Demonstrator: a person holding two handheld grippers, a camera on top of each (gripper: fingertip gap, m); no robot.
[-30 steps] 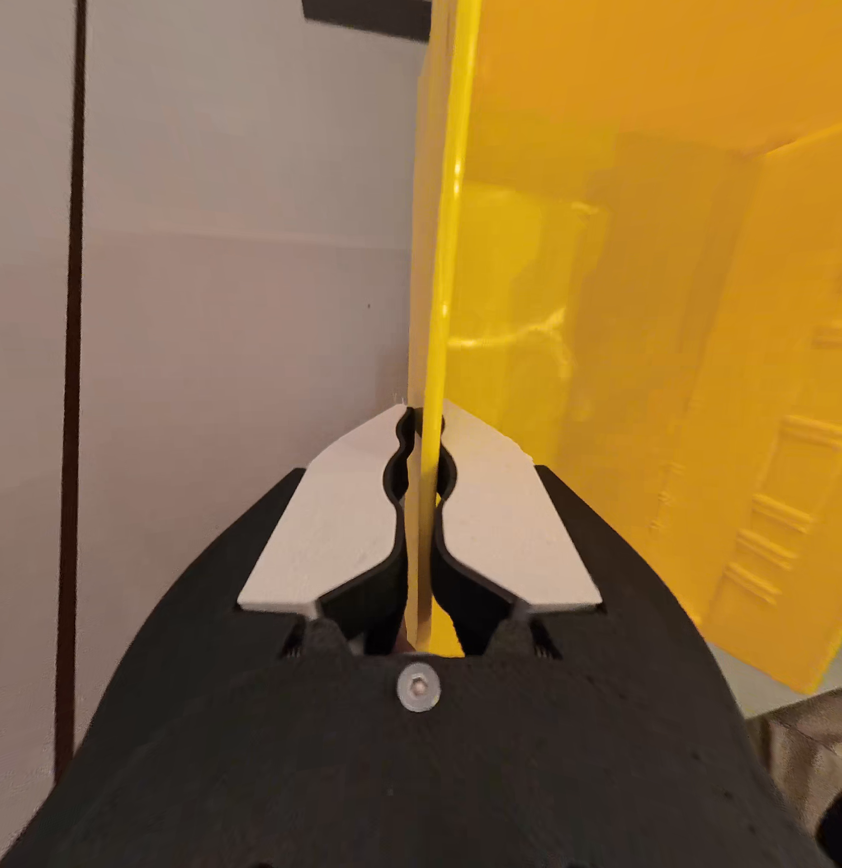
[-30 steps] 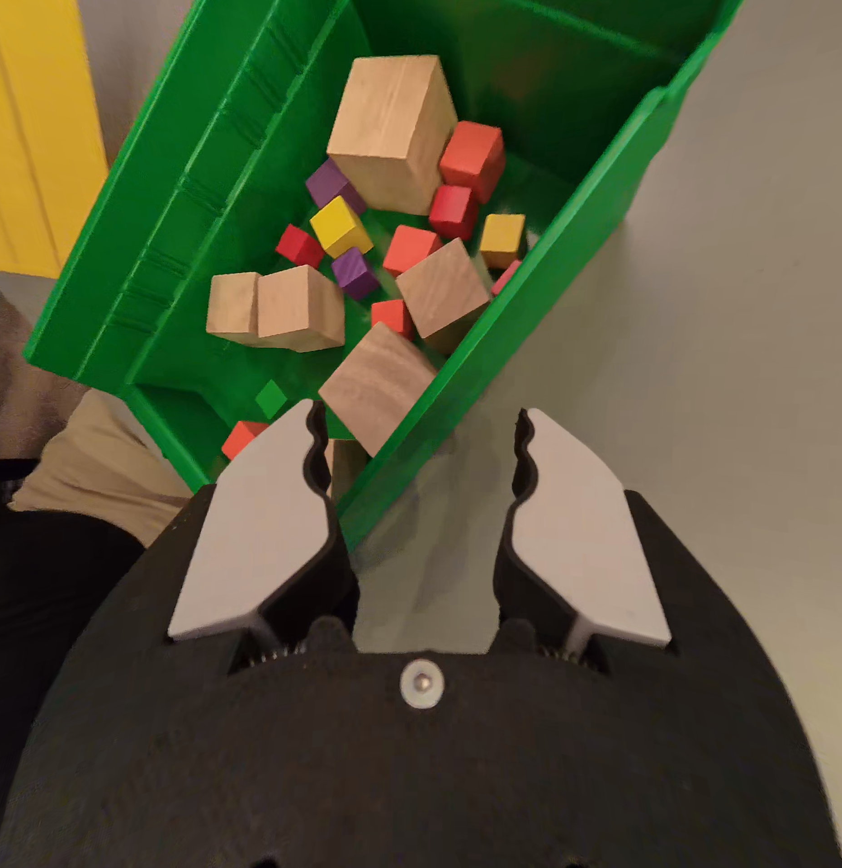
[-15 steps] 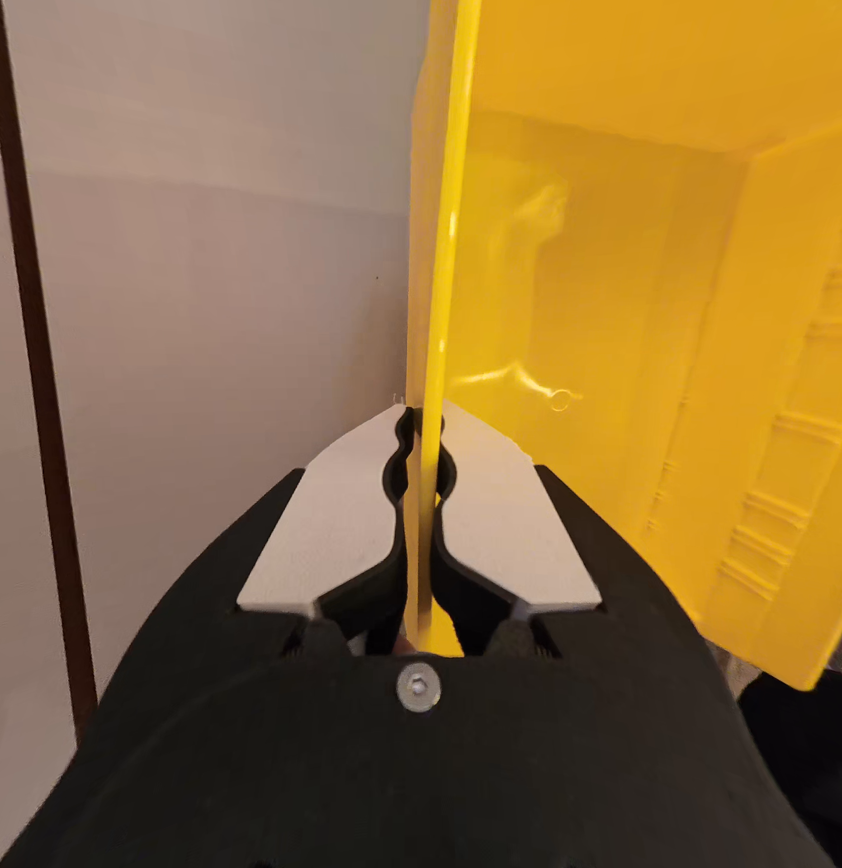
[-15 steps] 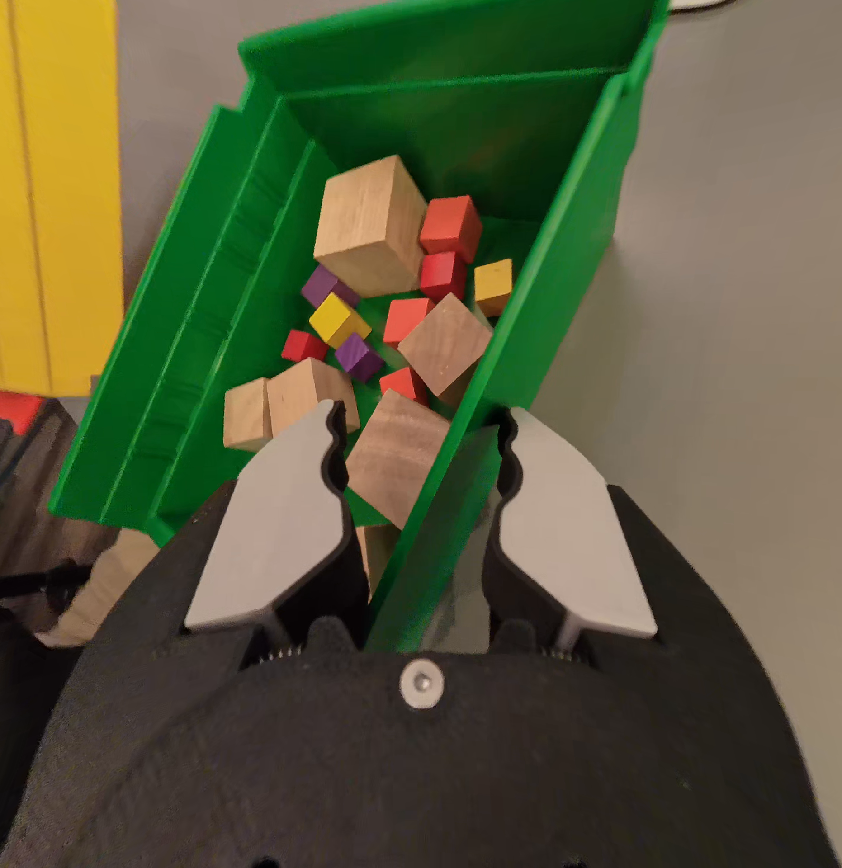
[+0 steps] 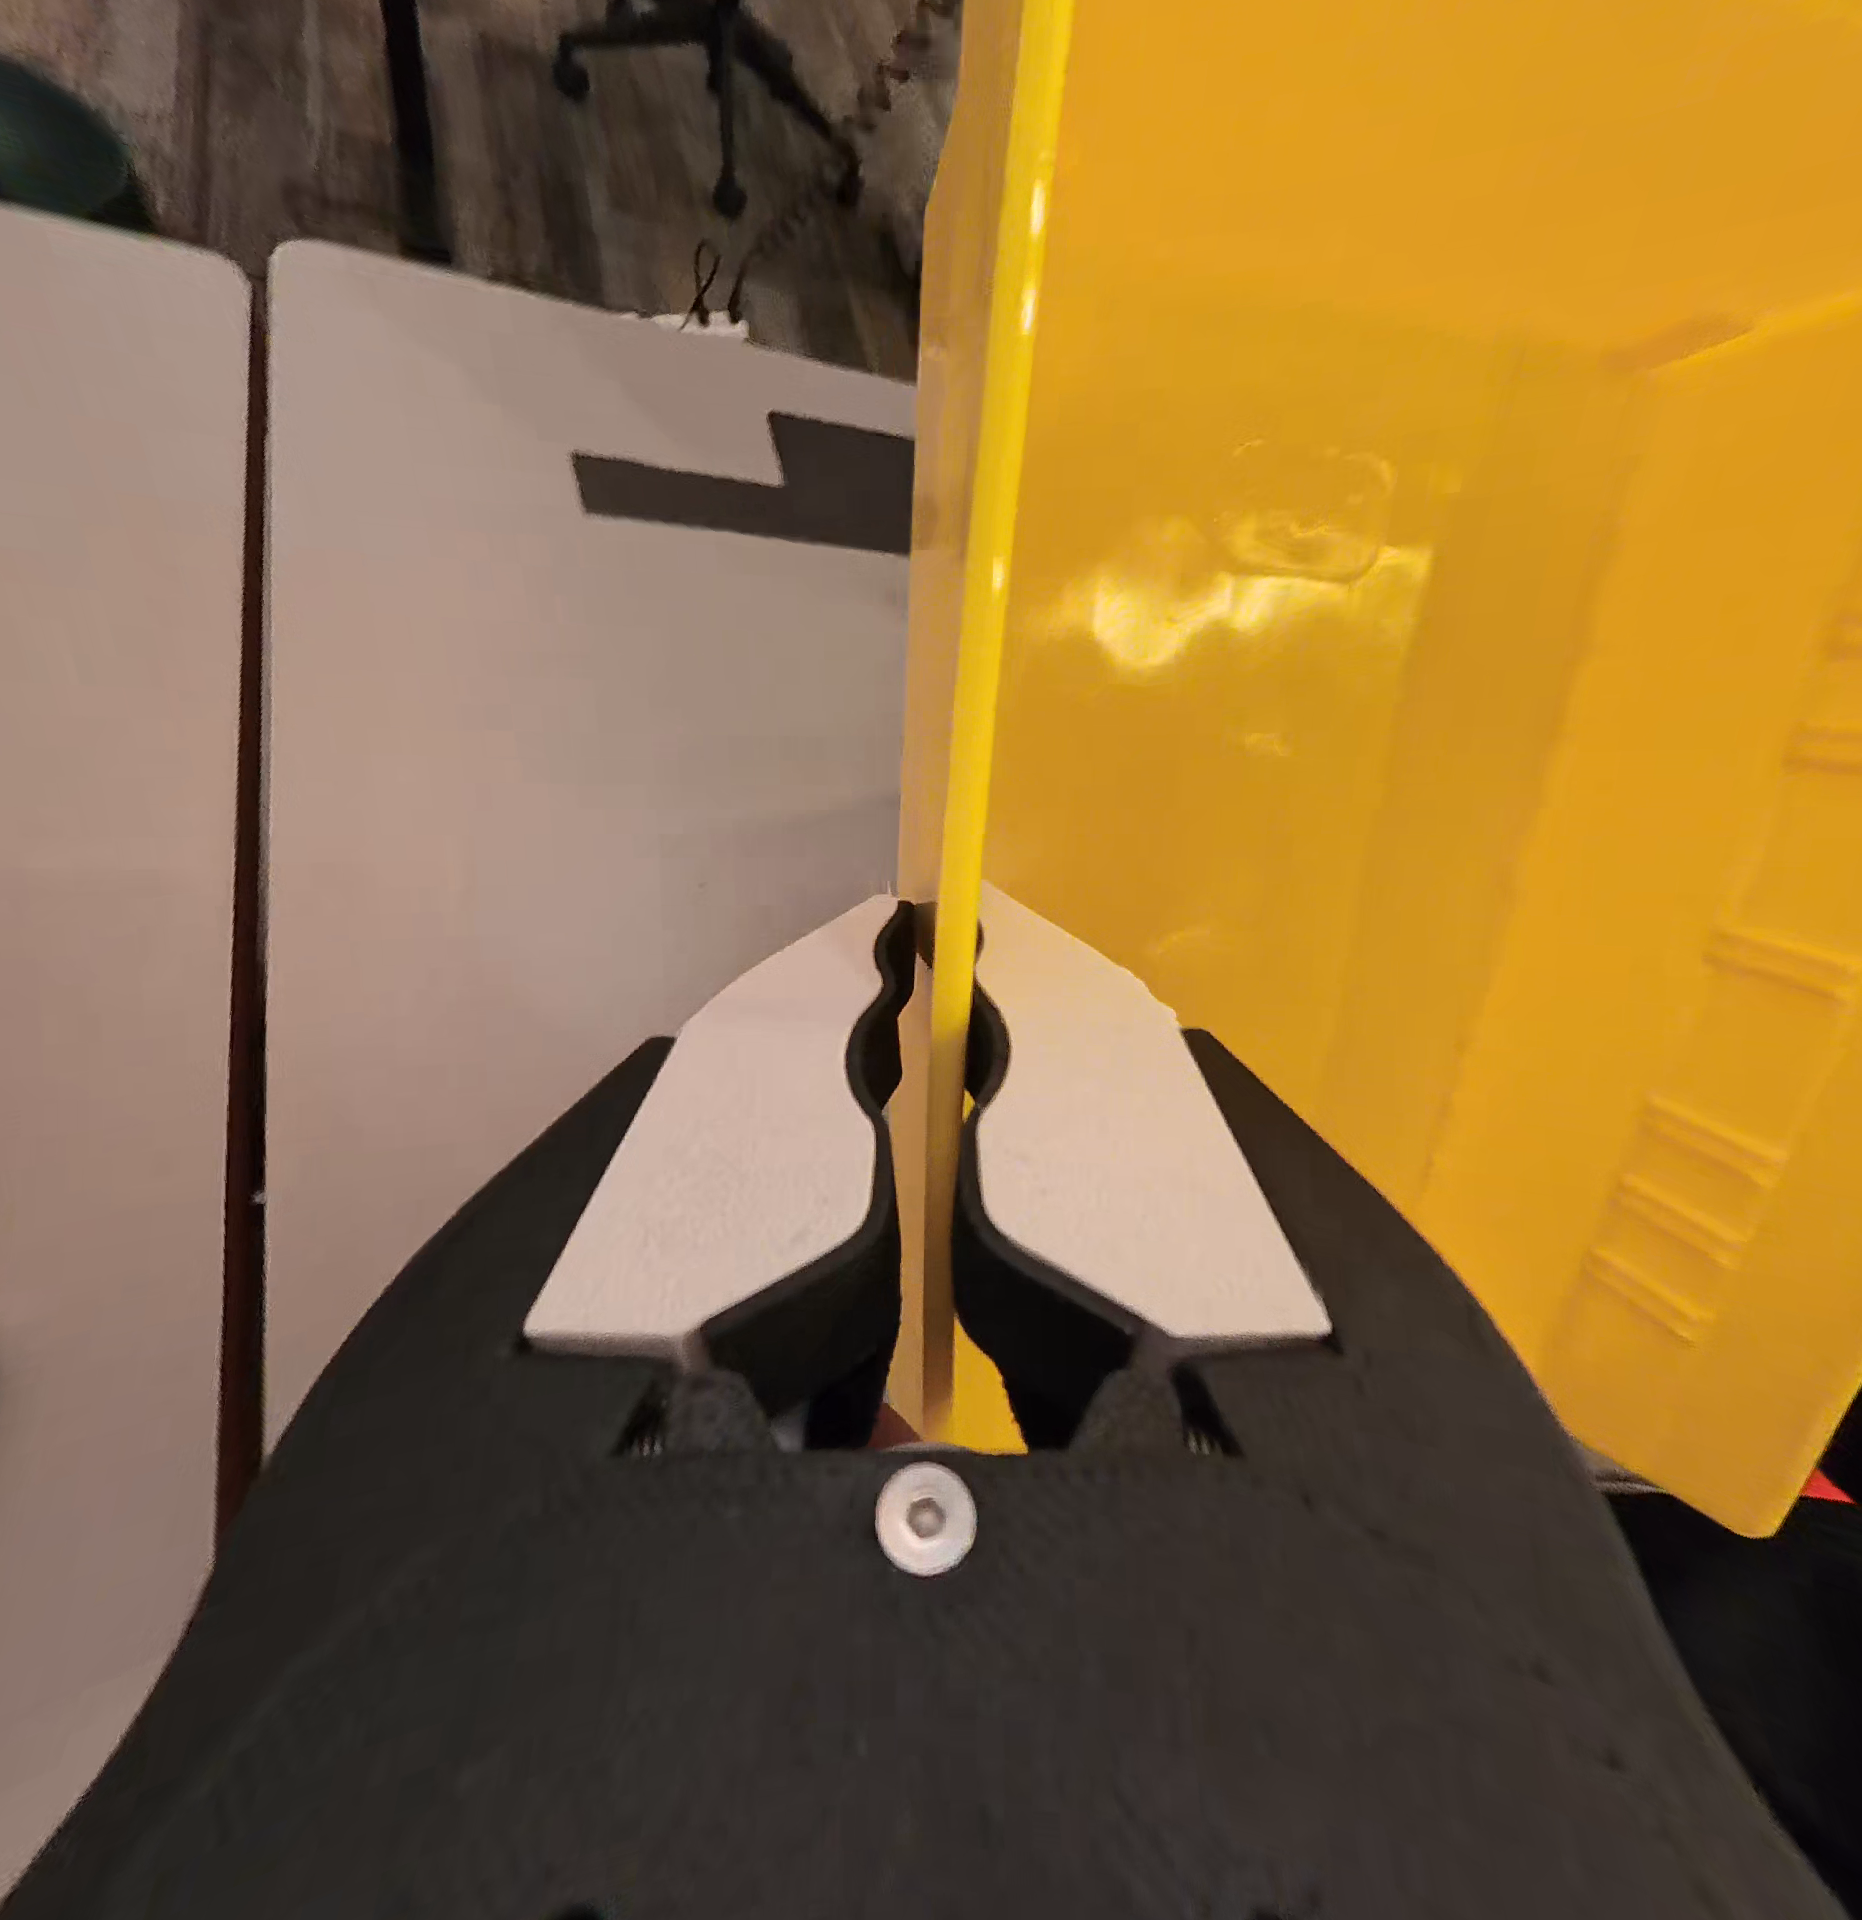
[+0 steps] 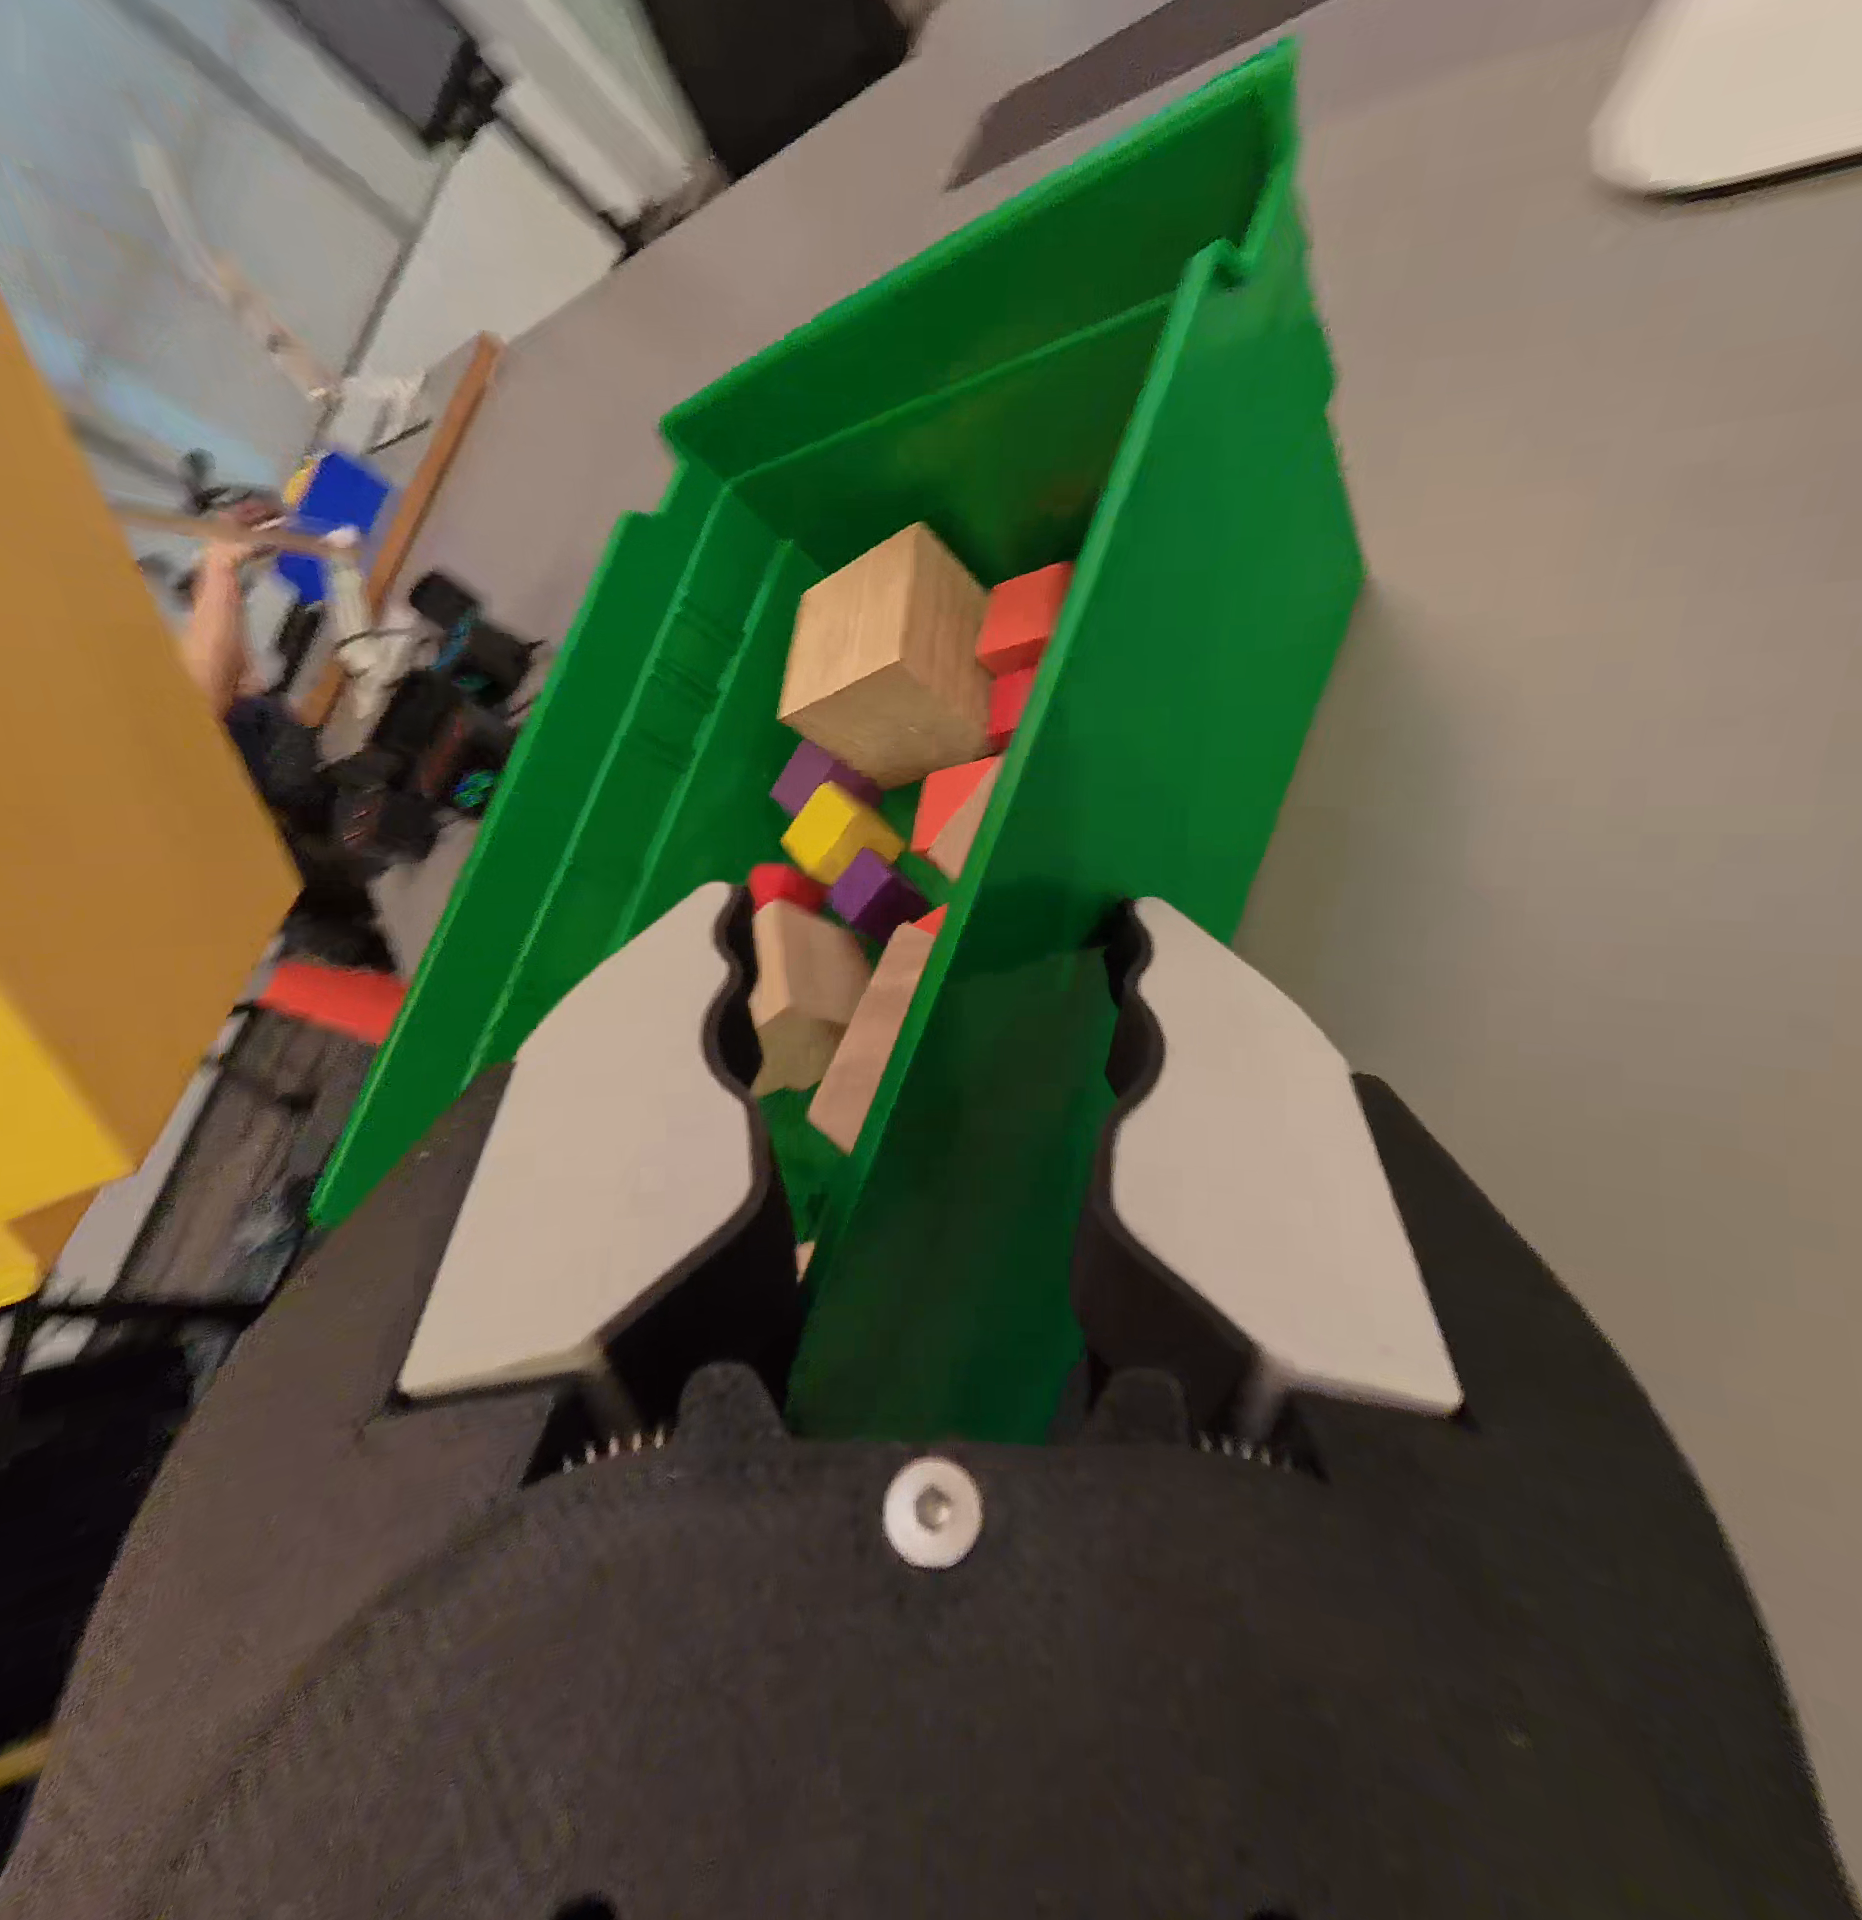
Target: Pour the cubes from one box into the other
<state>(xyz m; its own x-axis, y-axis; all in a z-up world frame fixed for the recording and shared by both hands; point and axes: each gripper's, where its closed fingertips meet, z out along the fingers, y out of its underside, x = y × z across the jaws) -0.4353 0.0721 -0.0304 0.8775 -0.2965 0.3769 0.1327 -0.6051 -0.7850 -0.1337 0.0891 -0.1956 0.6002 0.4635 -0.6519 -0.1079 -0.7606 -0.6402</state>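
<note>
On a grey desk (image 6: pixel 1633 727), the left gripper (image 5: pixel 932 935) has its jaws clamped on the empty yellow plastic box's (image 5: pixel 1426 727) wall, evidently to carry it. The right gripper's (image 6: pixel 922 925) jaws stand wide astride the green plastic box's (image 6: pixel 1197 675) side wall, not yet closed, likely readying to tip out its wooden and coloured cubes (image 6: pixel 885 665).

Your left gripper (image 5: pixel 932 914) has a matt black, finely grained plastic body, pale matt finger plates and one bright metal screw (image 5: pixel 925 1535). The yellow box (image 5: pixel 1270 623) in it is smooth glossy plastic; you can see light glinting off its inner wall. On your right, the green box (image 6: pixel 1197 644) is smooth plastic with a duller sheen. The big cubes (image 6: pixel 891 649) in it show bare, grained wood; the small ones look painted, with a flat finish. The grey table (image 6: pixel 1633 727) looks smooth and matt.
</note>
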